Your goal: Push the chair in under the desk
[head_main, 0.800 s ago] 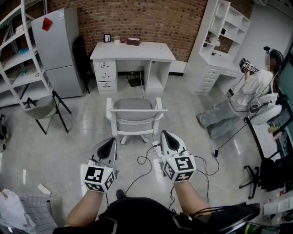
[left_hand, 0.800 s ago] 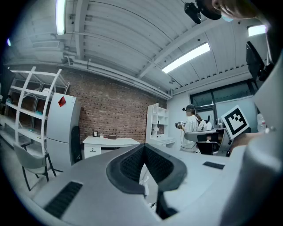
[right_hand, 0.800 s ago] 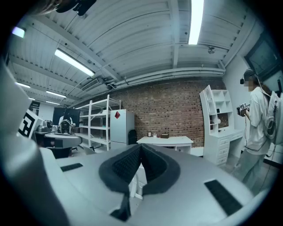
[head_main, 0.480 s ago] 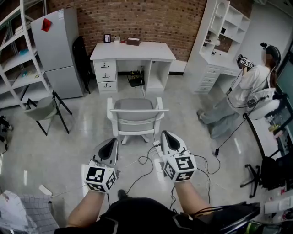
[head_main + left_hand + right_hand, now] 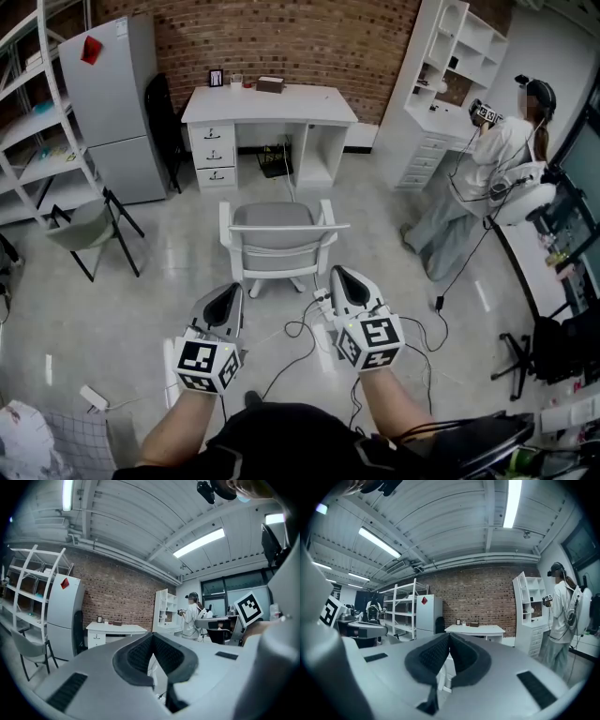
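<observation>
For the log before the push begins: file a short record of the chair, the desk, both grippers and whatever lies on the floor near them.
chair: white frame, grey seat, standing out on the floor, its back toward the grippers
desk: white, against the brick wall, apart from the chair
left gripper: jaws shut, nothing held, short of the chair back
right gripper: jaws shut, nothing held, short of the chair back
cables: loose on the floor between the grippers and the chair base
task state: chair not yet pushed in
</observation>
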`<action>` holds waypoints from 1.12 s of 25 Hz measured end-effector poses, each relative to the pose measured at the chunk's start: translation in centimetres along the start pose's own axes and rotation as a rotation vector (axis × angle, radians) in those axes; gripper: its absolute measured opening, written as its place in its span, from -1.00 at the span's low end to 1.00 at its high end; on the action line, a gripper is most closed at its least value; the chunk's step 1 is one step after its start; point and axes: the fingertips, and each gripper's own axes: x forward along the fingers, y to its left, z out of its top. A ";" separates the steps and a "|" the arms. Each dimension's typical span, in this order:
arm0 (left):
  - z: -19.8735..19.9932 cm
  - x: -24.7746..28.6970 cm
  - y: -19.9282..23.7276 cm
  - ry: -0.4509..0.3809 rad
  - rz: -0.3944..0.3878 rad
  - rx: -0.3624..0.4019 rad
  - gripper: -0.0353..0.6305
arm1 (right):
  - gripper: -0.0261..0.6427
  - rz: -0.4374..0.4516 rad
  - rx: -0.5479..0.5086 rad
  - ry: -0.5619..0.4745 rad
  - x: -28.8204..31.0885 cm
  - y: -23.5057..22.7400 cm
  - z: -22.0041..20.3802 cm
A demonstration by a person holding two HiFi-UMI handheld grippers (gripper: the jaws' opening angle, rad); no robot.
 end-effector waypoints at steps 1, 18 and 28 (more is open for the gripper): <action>-0.1 0.0 0.4 0.001 -0.004 -0.001 -0.87 | -0.90 -0.001 -0.002 -0.001 0.2 0.3 0.1; -1.5 2.7 4.9 0.004 -0.069 -0.012 -0.87 | -0.90 -0.033 -0.068 0.019 4.0 1.5 -0.8; -0.6 6.7 6.8 0.009 -0.019 0.026 -0.87 | -0.90 0.001 -0.080 0.035 9.3 -2.2 -1.1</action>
